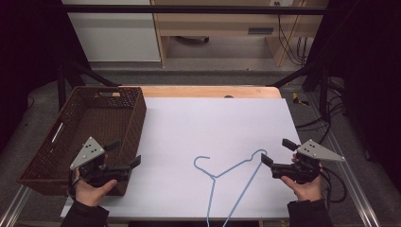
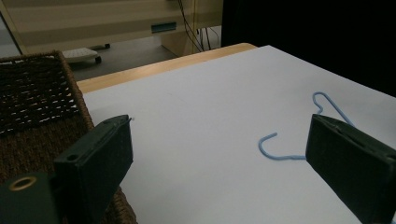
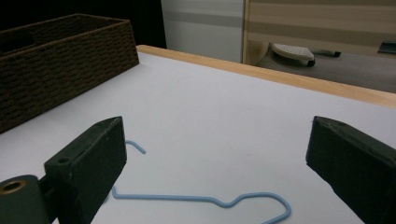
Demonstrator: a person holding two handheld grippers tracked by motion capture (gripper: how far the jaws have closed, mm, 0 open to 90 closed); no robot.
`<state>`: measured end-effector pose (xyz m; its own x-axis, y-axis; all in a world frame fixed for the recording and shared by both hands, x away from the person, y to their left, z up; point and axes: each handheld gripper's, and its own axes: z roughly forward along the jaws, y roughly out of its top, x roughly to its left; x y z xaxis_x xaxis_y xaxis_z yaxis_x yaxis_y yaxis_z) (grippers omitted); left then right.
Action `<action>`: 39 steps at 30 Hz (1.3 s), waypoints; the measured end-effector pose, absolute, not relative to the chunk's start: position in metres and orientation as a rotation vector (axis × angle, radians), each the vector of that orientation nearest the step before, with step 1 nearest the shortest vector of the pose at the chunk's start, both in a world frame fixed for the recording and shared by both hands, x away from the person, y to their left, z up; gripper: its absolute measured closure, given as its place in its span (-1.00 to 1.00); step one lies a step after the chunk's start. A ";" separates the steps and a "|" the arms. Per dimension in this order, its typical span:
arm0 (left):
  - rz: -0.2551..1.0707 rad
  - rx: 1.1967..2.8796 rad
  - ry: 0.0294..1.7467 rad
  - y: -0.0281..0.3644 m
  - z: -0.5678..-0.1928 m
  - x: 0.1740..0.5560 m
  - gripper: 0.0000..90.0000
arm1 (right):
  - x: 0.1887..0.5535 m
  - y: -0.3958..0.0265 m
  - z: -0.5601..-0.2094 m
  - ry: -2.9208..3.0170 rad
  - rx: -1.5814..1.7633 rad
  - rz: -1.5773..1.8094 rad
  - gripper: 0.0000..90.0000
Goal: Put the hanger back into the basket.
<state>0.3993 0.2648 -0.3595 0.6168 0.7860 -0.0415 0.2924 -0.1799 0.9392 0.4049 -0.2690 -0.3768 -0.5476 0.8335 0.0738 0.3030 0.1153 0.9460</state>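
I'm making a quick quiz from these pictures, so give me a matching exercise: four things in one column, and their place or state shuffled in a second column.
Things:
1. basket
2. hanger
3. left gripper
4. right gripper

Descriptions:
A. thin blue wire, flat on the white sheet
B. open, beside the hanger's shoulder
C. brown wicker, at the table's left side
D. open, by the basket's near corner

Pairs: 1-C, 2-A, 3-D, 4-B

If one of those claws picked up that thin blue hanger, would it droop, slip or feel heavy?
The blue hanger looks like thin bent wire, so it is probably light and fairly stiff, flexing a little. It lies flat on the smooth white sheet, so a push would likely slide it, not roll it. So thin, it could slip or pivot between the open right claw's pads.
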 end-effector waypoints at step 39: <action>0.539 1.819 0.842 0.241 -0.367 0.397 -0.82 | 0.423 -0.173 -0.402 2.308 0.966 1.201 -0.52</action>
<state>0.3972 0.2409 -0.3674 0.6562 0.7544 -0.0175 0.3001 -0.2396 0.9233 0.4228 -0.1726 -0.4023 -0.6995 0.7146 -0.0065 0.4045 0.4034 0.8208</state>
